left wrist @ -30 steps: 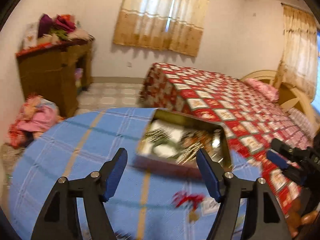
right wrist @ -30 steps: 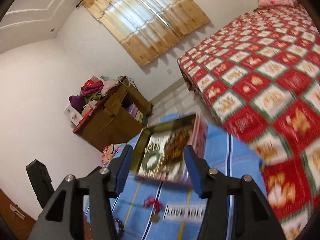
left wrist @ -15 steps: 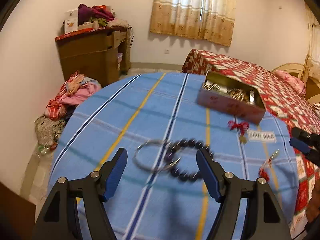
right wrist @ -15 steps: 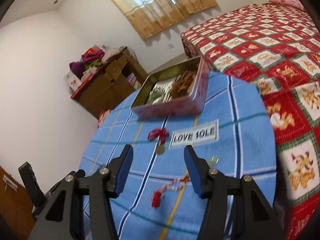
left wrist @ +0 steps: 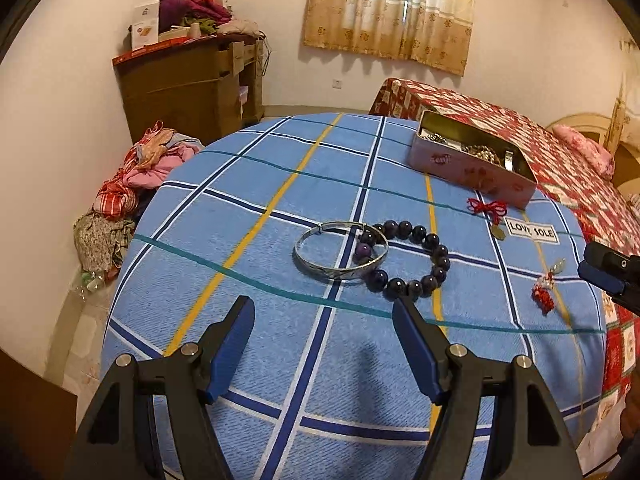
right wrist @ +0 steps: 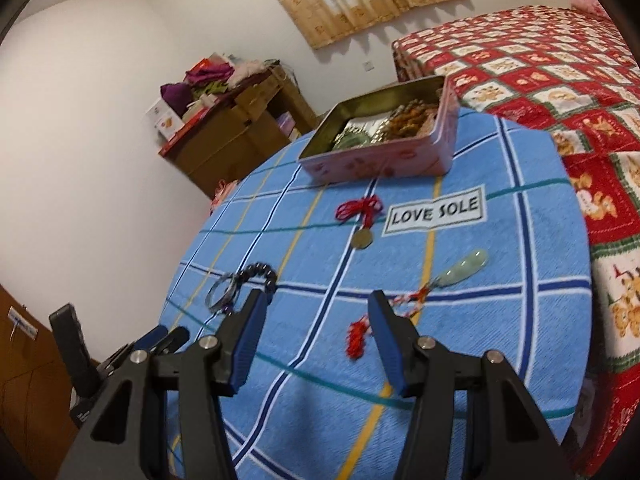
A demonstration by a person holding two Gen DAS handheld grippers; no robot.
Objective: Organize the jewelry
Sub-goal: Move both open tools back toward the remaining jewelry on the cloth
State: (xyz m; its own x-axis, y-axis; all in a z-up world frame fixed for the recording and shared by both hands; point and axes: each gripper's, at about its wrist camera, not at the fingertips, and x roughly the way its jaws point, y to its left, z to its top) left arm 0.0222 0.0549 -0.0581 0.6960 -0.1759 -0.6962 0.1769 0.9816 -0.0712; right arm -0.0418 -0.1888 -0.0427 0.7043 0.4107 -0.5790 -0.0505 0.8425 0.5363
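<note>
Lying on the blue checked cloth [left wrist: 256, 184] of the round surface, a silver bangle [left wrist: 341, 249] and a dark purple bead bracelet [left wrist: 408, 258] overlap — the bangle's right edge crosses over two or three beads on the bracelet's left side. Both sit just ahead of the left gripper [left wrist: 323, 322], whose jaws stand wide with nothing between them; its right fingertip is close to the nearest beads, though whether it touches them is hard to judge from the wrist view.

Further right on the cloth, a red knotted cord with a gold coin pendant [right wrist: 362, 220] lies beside a white label reading "LOVE SOLE" [right wrist: 434, 211]. Nearer the right gripper [right wrist: 316, 314], a pale green jade pendant on a red-and-white cord with a red tassel [right wrist: 460, 270] stretches diagonally, its tassel end just inside the gap of the jaws. Those jaws are also spread wide and hold nothing.

At the far edge of the surface sits an open pink tin [right wrist: 384, 160] — gold inside, with bead strings, a green ring-shaped piece and other jewellery heaped in it. It is well apart from the bangle and bracelet.

Beyond the surface a bed [right wrist: 540, 68] with a red patterned cover stands to the right, a brown cabinet [left wrist: 188, 84] piled with clothes and boxes stands against the wall, and a heap of clothes [left wrist: 140, 168] lies on the floor.
</note>
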